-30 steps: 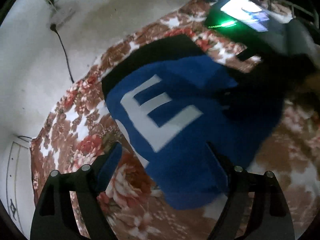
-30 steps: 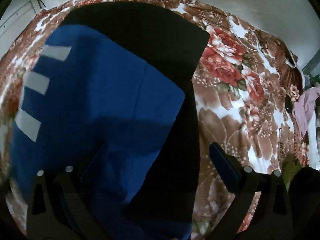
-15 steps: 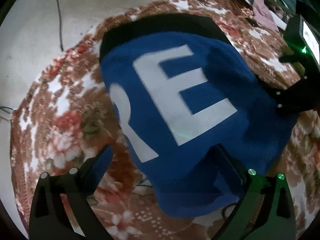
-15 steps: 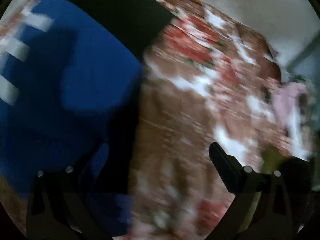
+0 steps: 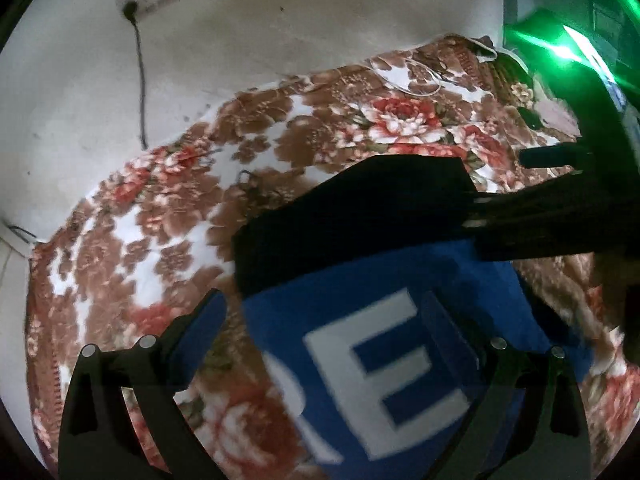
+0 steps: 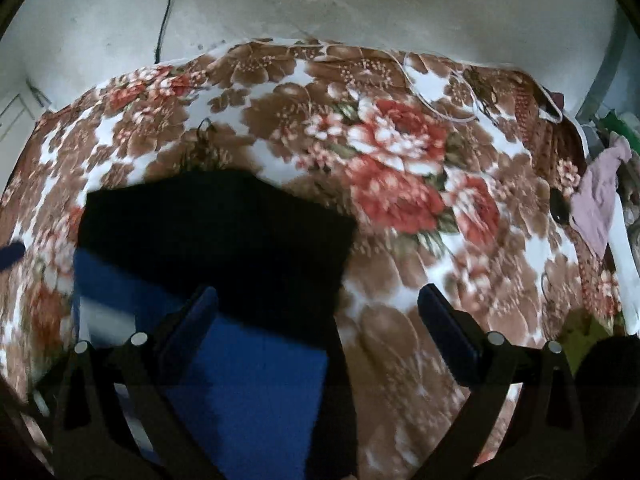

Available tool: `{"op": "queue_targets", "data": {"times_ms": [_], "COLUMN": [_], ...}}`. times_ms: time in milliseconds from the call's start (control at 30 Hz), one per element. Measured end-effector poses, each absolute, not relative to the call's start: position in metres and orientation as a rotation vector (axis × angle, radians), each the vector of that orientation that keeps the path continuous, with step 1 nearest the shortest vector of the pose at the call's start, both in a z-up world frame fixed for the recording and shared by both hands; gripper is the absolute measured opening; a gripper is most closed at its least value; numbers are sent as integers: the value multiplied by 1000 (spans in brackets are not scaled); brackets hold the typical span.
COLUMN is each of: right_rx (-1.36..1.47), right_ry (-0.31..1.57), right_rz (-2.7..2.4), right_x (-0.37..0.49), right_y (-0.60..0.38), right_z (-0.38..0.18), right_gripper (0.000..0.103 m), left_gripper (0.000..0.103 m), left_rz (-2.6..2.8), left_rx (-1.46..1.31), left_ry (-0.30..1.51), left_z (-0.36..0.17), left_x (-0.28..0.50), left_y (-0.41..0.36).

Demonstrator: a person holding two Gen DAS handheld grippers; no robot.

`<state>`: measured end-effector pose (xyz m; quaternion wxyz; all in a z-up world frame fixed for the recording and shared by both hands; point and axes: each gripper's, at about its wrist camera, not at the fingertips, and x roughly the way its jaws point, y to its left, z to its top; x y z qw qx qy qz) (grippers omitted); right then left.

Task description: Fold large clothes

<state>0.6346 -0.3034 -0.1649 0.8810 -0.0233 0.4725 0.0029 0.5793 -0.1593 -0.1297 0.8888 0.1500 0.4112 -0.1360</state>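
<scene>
Folded garments: one, blue and black garment [image 5: 400,280] [image 6: 224,264]
White letters on it: two readable, R and E [image 5: 384,368]
Floral blankets: one, floral blanket [image 5: 180,216] [image 6: 400,168]
Grippers: two, left gripper [image 5: 324,324] and right gripper [image 6: 316,312]
Wall cables: one, black cable [image 5: 141,80] [image 6: 164,20]
Pink cloths: one, pink cloth [image 6: 600,200]

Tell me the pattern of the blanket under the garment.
The blanket has brown and white ground with red flowers; the right wrist view shows it best.
</scene>
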Motion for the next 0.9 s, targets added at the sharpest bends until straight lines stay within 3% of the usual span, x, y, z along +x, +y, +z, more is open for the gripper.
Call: {"op": "queue_targets", "data": {"times_ms": [100,267,433,533,667,900], "right_rx": [-13,-258,-276,-366,-335,-55], "right_ry": [1026,946,968,906,993,1058], "right_rz": [-6,-15,67,41,-19,73], "right_x": [653,660,670,663,664,621], "right_y": [-303,-292,-310,-323,-356,-399], "right_z": [-191,-228,-251,-251,-256,-217], "right_gripper": [98,98,98,98,98,98], "left_gripper": [95,96,99,99,98,97], "left_rz": [-277,-244,-277,-304,-332,-328], "left_rx": [292,254,252,260,213,26], "left_ry": [890,958,1004,992,987,998], "left_z": [-152,-192,-222,-216,-196,-145], "left_x": [599,616,624,621,611,584], "left_y": [-169,-157,-134,-131,-123,-78]}}
